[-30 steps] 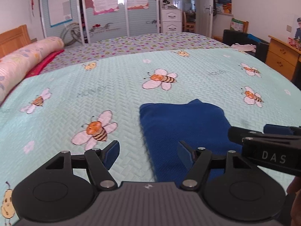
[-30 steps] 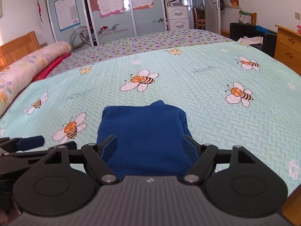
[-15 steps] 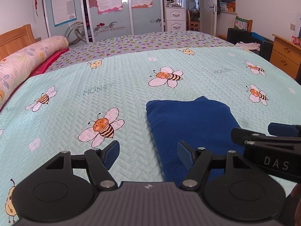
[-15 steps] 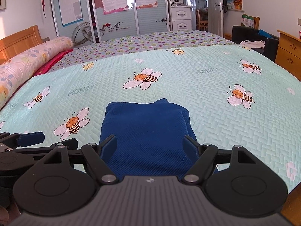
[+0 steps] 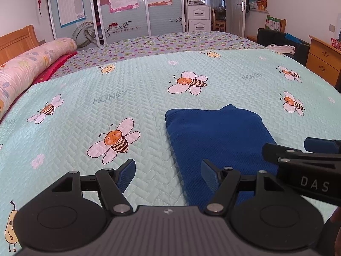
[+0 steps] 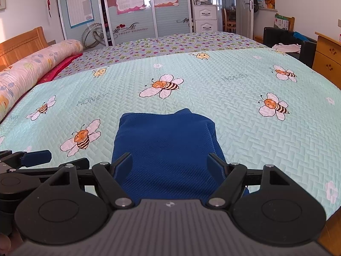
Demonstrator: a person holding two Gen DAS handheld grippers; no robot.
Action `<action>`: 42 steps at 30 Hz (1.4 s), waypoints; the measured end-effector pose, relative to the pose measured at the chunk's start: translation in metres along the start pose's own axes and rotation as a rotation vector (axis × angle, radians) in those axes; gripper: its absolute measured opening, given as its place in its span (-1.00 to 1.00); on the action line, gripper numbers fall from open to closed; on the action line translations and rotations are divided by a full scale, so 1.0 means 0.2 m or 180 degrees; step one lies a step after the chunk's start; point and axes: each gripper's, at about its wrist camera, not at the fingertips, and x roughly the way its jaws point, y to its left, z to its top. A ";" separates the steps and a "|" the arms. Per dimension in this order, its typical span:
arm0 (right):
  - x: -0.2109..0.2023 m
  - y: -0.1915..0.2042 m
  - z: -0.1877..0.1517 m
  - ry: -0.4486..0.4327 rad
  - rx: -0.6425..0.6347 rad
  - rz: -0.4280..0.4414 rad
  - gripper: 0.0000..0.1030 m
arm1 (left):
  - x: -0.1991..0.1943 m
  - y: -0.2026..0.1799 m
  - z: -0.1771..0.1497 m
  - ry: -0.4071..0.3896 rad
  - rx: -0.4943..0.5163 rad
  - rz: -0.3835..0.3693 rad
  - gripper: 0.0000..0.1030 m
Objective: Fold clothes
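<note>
A folded dark blue garment point(image 5: 217, 136) lies flat on the mint bee-print bedspread point(image 5: 132, 98). My left gripper point(image 5: 168, 171) is open and empty, held above the garment's near left edge. In the right wrist view the garment point(image 6: 168, 140) sits straight ahead. My right gripper point(image 6: 170, 166) is open and empty, held over its near end. The right gripper also shows at the right edge of the left wrist view point(image 5: 307, 162), and the left gripper at the left edge of the right wrist view point(image 6: 32, 162).
A rolled pink floral quilt point(image 5: 27, 64) and a wooden headboard point(image 5: 17, 42) lie at the left. A floral sheet point(image 5: 170, 44) covers the far bed, with wardrobe doors point(image 5: 119, 8) behind. A wooden dresser point(image 5: 324, 57) and a black chair point(image 5: 281, 42) stand right.
Both grippers have drawn back and risen a little from the blue garment, staying open. The garment has not moved.
</note>
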 end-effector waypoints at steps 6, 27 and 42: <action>0.02 -0.09 -0.06 0.0024 0.0211 0.0162 0.48 | 0.03 0.01 -0.01 0.0076 -0.0034 -0.0095 0.37; 0.24 -0.95 -0.58 0.0207 0.2611 0.1549 0.49 | 0.76 0.39 0.09 0.0936 -0.1324 -0.1424 0.37; 0.56 -0.80 -0.41 0.0414 0.2445 0.1583 0.55 | 1.24 0.28 0.26 0.1146 -0.1217 -0.1792 0.63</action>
